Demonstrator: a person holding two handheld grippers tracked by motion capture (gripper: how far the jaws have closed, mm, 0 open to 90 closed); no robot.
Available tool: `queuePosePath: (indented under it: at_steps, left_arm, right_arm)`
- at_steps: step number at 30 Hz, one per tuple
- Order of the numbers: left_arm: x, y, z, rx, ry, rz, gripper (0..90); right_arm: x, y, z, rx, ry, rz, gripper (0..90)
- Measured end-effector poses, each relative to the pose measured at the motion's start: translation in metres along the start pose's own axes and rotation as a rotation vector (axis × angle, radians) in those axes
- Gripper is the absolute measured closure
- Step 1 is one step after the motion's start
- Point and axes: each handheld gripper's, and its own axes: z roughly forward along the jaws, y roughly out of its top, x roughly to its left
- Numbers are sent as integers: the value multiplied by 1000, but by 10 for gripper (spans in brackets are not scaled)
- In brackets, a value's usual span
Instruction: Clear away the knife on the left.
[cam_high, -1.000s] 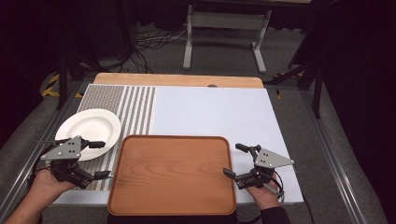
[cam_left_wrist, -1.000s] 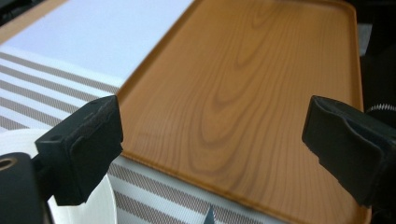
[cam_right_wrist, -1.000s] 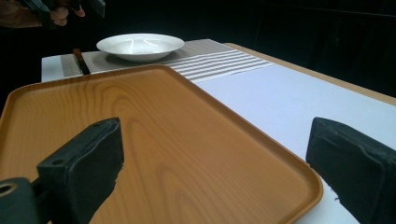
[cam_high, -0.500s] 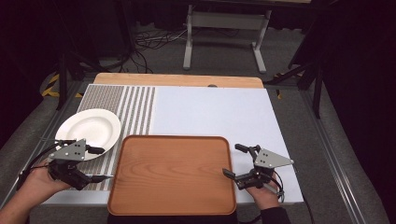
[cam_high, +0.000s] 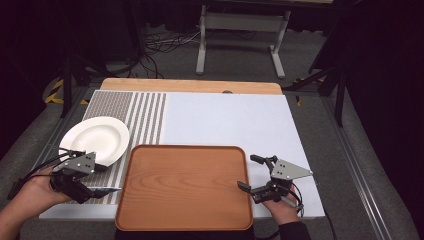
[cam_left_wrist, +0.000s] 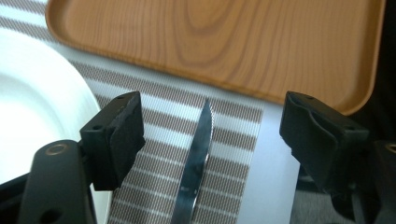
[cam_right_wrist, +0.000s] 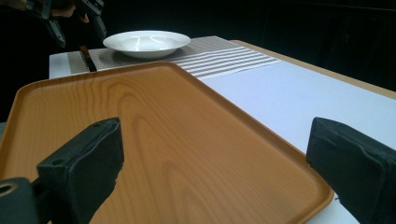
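Knife (cam_left_wrist: 197, 163) lies between your left gripper's (cam_left_wrist: 212, 135) jaws, blade pointing ahead toward the tray (cam_left_wrist: 243, 42); the jaws have just been closing, pads not yet touching it.

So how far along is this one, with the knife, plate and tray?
Early. Nothing sits on the wooden tray yet, and the white plate rests on the striped mat beside it. In hand: the left tool straddles the knife lying on the mat; its jaws have just been closing but are not touching the blade. The right tool waits open at the tray's edge. Grasping and placing remain.
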Motion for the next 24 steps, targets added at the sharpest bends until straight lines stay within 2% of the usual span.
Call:
queuePosePath:
  at_steps: [2, 3, 6, 7, 11, 15, 16, 17, 18, 20, 21, 22, 24]
  left_arm:
    - [1, -1, 1, 48, 8, 9, 240]
    - [1, -1, 1, 48, 8, 9, 243]
    - [2, -2, 2, 136, 15, 24, 254]
    - [2, -2, 2, 136, 15, 24, 261]
    - [3, -7, 2, 221, 28, 44, 287]
    - [4, -10, 2, 252, 19, 54, 345]
    - [4, -11, 3, 282, 23, 56, 352]
    - [4, -11, 3, 282, 23, 56, 355]
    - [4, -12, 3, 309, 26, 62, 355]
    - [5, -14, 5, 328, 36, 74, 370]
    - [6, -15, 6, 356, 34, 82, 382]
    - [6, -15, 6, 356, 34, 82, 393]
    - [7, -18, 8, 390, 32, 85, 400]
  right_arm:
    - [0, 0, 0, 4, 3, 0, 50]
    - [0, 0, 0, 4, 3, 0, 50]
    - [0, 0, 0, 5, 7, -4, 50]
    - [0, 0, 0, 5, 7, -4, 50]
    - [1, 0, 1, 7, 11, -4, 50]
    - [1, 0, 1, 7, 14, -7, 50]
    - [1, 0, 1, 6, 15, -9, 50]
    - [1, 0, 1, 6, 15, -9, 50]
    - [1, 0, 0, 6, 15, -9, 50]
    - [1, 0, 0, 5, 15, -9, 51]
    - [1, 0, 1, 6, 15, -10, 50]
    - [1, 0, 1, 6, 15, -10, 50]
    - [2, 0, 1, 7, 16, -12, 52]
